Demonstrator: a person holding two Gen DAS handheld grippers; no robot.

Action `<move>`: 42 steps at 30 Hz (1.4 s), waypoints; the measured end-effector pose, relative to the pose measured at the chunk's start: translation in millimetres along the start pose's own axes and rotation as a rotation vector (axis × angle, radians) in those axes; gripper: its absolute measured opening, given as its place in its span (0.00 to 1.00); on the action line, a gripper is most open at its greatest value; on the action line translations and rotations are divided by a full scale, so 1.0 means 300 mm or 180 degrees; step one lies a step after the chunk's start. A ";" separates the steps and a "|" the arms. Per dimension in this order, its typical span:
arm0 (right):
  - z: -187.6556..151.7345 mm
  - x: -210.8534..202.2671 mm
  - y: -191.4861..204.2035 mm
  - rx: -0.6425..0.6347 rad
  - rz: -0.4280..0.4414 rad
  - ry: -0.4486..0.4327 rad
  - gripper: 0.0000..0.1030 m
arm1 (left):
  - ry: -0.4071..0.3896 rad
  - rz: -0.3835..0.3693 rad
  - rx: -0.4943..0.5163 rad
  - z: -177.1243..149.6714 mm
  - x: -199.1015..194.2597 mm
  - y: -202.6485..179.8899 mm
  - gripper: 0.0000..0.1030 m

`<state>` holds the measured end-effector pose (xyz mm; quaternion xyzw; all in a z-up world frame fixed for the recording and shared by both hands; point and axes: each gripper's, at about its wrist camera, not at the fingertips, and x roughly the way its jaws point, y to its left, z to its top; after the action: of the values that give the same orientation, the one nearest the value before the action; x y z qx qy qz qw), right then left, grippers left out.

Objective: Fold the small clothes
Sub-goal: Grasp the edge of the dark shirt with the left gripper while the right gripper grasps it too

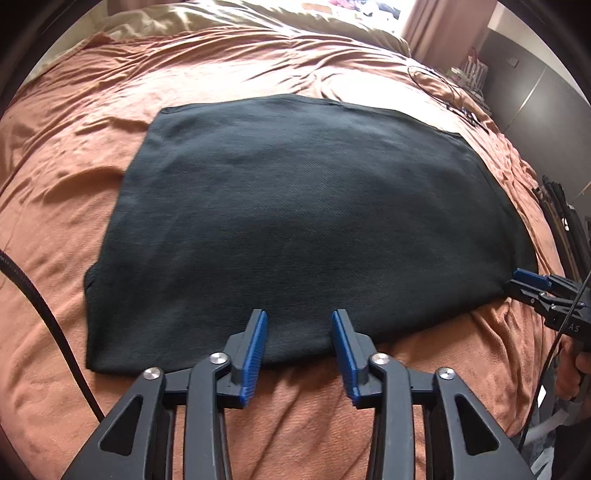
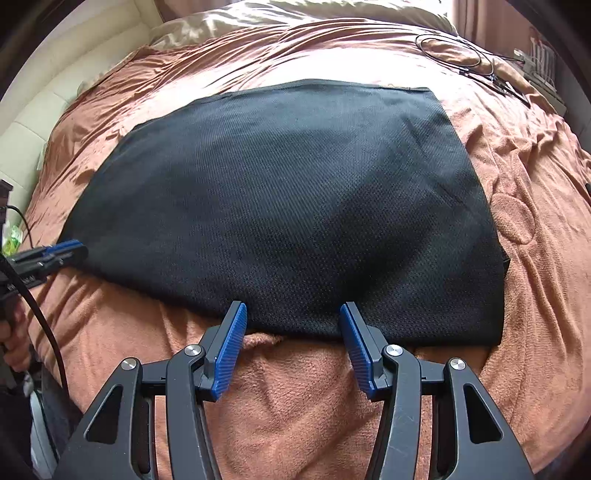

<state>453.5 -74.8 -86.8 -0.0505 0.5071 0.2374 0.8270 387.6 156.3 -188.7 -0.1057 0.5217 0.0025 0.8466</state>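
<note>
Hovering: my left tongs (image 1: 299, 332) and right tongs (image 2: 293, 325) gape at the cloth's (image 1: 295, 221) near hem.
Risk: pinching the blanket (image 2: 295, 387) too.

rumpled rust-orange bedspread (image 1: 258, 66), beige pillows (image 2: 295, 11), pink curtain (image 1: 443, 26), daylight

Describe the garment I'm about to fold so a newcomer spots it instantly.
A rust-orange blanket covers the bed. In its middle lies the black garment, spread flat, its near edge by both open grippers. It is the only dark, smooth cloth there; the thin black cables lie farther back.
</note>
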 end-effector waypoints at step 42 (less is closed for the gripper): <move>0.102 0.245 0.434 -0.0738 0.0428 0.0027 0.14 | -0.0246 -0.0008 -0.1121 -0.131 -0.197 0.475 0.54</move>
<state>448.0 75.2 -115.1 -0.1127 0.4820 0.3491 0.7957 309.5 294.8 -178.6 -0.2528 0.4801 0.0969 0.8344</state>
